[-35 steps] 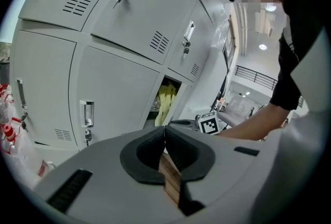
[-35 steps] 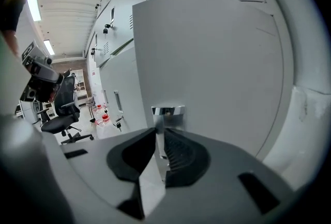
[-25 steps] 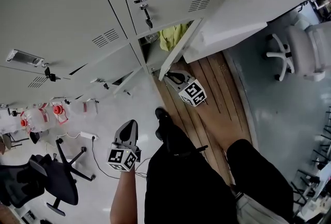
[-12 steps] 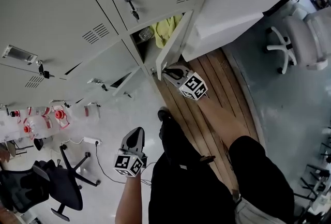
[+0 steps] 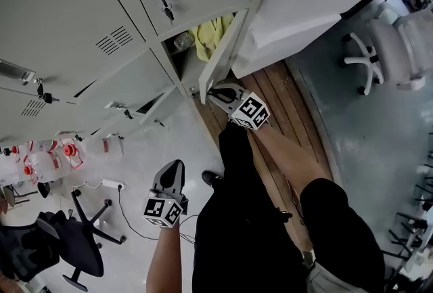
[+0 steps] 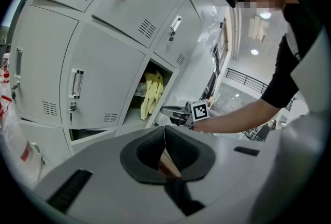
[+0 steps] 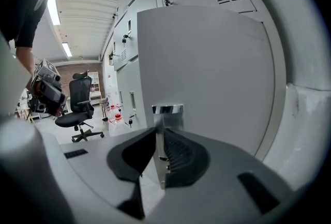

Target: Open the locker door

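The grey locker door [image 5: 226,48] stands partly open, and something yellow [image 5: 206,34] shows inside the compartment. My right gripper [image 5: 211,91] is at the door's lower free edge. In the right gripper view the door [image 7: 207,73] fills the frame, its thin edge is pinched between the jaws of the right gripper [image 7: 159,140], and a chrome handle [image 7: 167,109] sits just above them. My left gripper [image 5: 173,168] hangs lower left over the pale floor, away from the lockers, shut with nothing held. From the left gripper [image 6: 165,132] I see the open locker [image 6: 150,93].
Closed locker doors [image 5: 81,7] with handles and keys fill the upper left. A black office chair [image 5: 61,237] and water bottles [image 5: 40,163] are at the lower left. A white chair [image 5: 392,48] stands at the right. The person's legs are on the wooden strip [image 5: 284,116].
The door has swung wider, so more of the yellow thing inside shows. The right gripper stays on the door's edge. The left gripper has shifted a little over the floor.
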### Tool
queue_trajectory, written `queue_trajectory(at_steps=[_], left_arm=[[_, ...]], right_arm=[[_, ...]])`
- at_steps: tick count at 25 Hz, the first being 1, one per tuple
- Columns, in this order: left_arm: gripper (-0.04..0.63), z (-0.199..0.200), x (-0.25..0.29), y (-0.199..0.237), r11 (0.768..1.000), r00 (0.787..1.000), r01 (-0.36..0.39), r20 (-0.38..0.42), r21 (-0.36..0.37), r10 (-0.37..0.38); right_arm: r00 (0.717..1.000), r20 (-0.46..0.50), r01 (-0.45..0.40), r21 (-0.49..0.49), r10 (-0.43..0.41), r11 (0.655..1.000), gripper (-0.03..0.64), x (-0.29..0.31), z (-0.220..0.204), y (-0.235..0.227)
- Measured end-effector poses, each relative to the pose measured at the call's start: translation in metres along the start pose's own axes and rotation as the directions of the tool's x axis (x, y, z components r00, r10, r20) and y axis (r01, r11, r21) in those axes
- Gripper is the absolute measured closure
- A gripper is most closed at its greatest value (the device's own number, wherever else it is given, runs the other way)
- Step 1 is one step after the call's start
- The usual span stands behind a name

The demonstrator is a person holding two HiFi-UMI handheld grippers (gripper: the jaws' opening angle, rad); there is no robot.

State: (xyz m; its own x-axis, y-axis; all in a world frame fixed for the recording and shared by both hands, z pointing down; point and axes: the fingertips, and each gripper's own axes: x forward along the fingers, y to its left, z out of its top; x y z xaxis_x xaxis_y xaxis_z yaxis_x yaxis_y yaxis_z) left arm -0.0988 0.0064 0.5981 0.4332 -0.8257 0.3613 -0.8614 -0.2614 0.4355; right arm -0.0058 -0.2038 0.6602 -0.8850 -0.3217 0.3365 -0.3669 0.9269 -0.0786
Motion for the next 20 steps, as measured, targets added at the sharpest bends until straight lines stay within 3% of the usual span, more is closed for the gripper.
queue_trajectory(at_steps=[20], left_arm=[[0.58, -0.024, 0.014, -0.036, 0.999, 0.998, 0.032, -0.056, -0.008, -0.033]], right_arm=[[0.998, 0.008, -0.057, -0.025, 0.057, 0.998, 0.555, -0.015, -0.005, 0.0]])
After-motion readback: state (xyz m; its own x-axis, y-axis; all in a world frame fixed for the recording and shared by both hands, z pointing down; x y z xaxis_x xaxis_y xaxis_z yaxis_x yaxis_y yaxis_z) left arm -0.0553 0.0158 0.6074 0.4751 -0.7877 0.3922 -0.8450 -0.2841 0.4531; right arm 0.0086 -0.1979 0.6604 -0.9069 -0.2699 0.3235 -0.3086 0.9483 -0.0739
